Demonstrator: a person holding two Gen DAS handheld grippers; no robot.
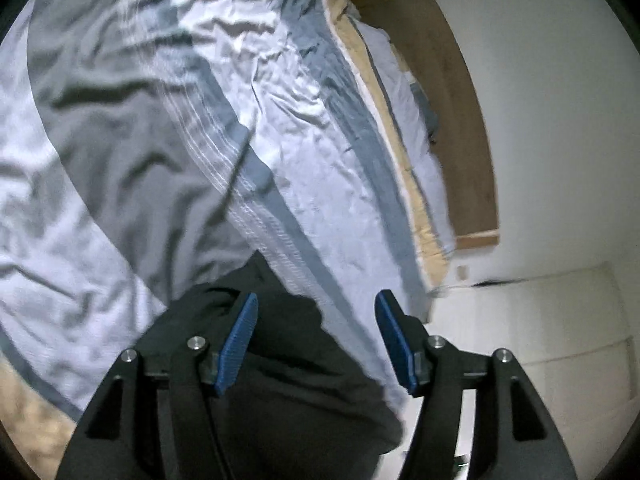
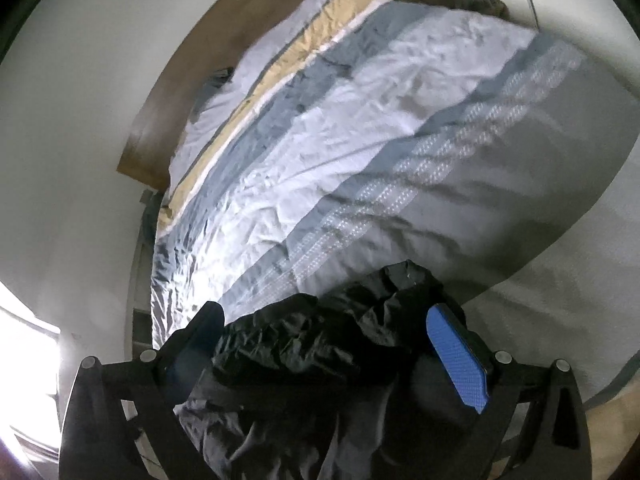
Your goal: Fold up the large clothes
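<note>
Nearest, both tools stand released over a black garment [image 2: 320,344] lying on the bed [image 1: 304,112]: the left tool [image 1: 316,344] parted, pads clear of the cloth; the right tool [image 2: 320,356] spread wide, crumpled folds between its fingers but unpressed. The garment lies directly below and ahead of both. Its outline and long axis are cut off. Beyond, the striped duvet reaches a wooden headboard [image 2: 208,60].

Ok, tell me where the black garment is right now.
The black garment lies crumpled on the striped bedspread at the bed's near edge, low in both wrist views, between the open right gripper's fingers and below the open left gripper.
</note>
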